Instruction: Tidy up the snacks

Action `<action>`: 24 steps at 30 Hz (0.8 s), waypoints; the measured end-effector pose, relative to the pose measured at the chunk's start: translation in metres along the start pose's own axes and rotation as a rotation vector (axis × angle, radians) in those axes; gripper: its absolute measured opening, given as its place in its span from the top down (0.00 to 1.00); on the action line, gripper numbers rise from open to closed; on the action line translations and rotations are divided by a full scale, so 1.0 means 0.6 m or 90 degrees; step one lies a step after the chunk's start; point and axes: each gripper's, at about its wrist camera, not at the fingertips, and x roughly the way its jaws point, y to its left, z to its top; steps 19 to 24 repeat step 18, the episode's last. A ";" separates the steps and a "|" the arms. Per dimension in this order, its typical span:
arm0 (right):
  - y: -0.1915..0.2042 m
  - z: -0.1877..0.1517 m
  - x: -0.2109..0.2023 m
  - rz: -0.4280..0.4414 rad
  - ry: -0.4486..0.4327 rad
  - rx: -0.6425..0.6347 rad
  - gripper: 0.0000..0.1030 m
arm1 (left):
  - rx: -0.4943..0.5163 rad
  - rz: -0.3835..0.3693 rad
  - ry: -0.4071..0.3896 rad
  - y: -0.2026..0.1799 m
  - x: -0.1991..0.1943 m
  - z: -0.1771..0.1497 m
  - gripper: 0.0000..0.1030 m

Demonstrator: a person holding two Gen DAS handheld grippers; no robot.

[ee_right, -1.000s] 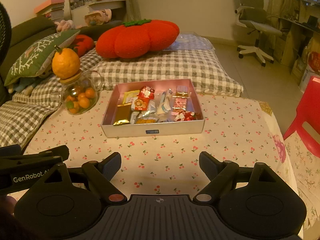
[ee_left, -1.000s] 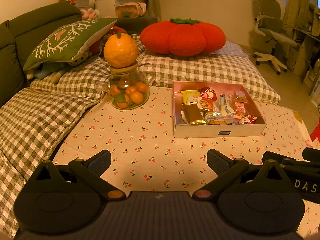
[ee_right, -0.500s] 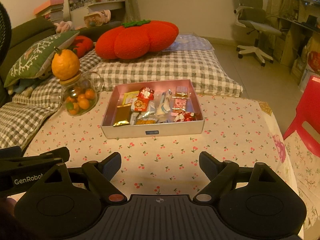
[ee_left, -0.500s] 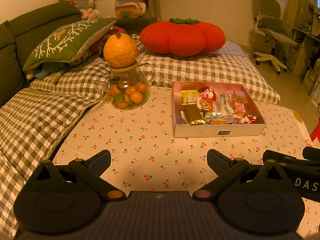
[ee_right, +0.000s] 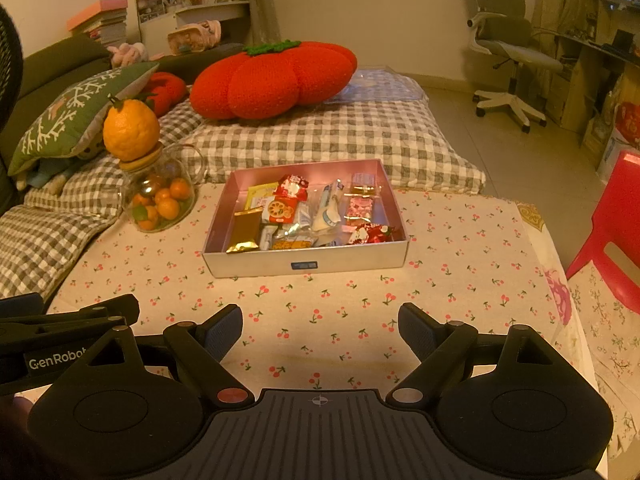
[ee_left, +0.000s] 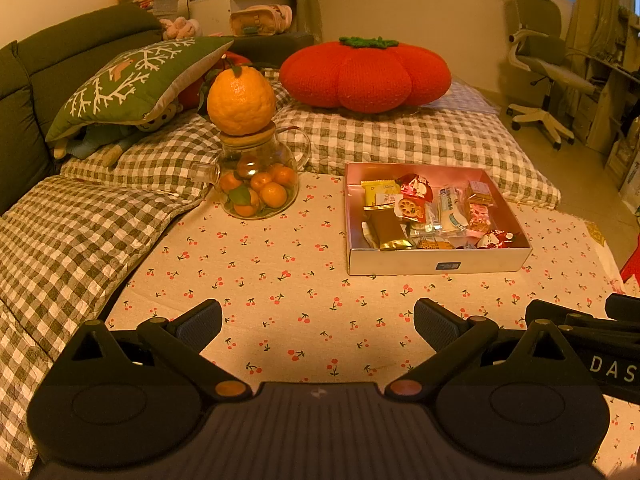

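A shallow pink-lined box (ee_left: 436, 266) (ee_right: 304, 266) sits on the cherry-print tablecloth (ee_left: 280, 280) (ee_right: 460, 280), holding several wrapped snacks: a gold-brown bar (ee_left: 388, 230) (ee_right: 244, 230), a red lotus-root pack (ee_left: 412, 208) (ee_right: 282, 210), a white-blue pouch (ee_left: 452, 210) (ee_right: 328, 216) and pink sweets (ee_left: 478, 214) (ee_right: 360, 206). My left gripper (ee_left: 318, 320) hovers open over the cloth, well short of the box, nothing between its fingers. My right gripper (ee_right: 320, 326) is likewise open and empty in front of the box.
A glass teapot of small oranges (ee_left: 256, 188) (ee_right: 160, 200) with a big citrus (ee_left: 240, 100) (ee_right: 130, 128) on its lid stands left of the box. Checked cushions (ee_left: 400, 140), a tomato pillow (ee_left: 364, 76) (ee_right: 272, 78), a red chair (ee_right: 612, 232) at right.
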 end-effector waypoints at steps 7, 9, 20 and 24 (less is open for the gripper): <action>0.000 0.000 0.000 0.000 0.000 0.000 0.15 | 0.000 0.000 0.000 0.000 0.000 0.000 0.01; 0.000 0.000 0.000 -0.001 0.000 0.000 0.15 | 0.000 0.000 0.000 0.000 0.000 0.000 0.01; 0.000 -0.001 -0.001 0.000 0.000 0.000 0.15 | 0.000 -0.001 0.003 0.001 0.001 -0.002 0.01; 0.000 -0.001 -0.001 0.000 0.000 0.000 0.15 | 0.000 -0.001 0.003 0.001 0.001 -0.002 0.01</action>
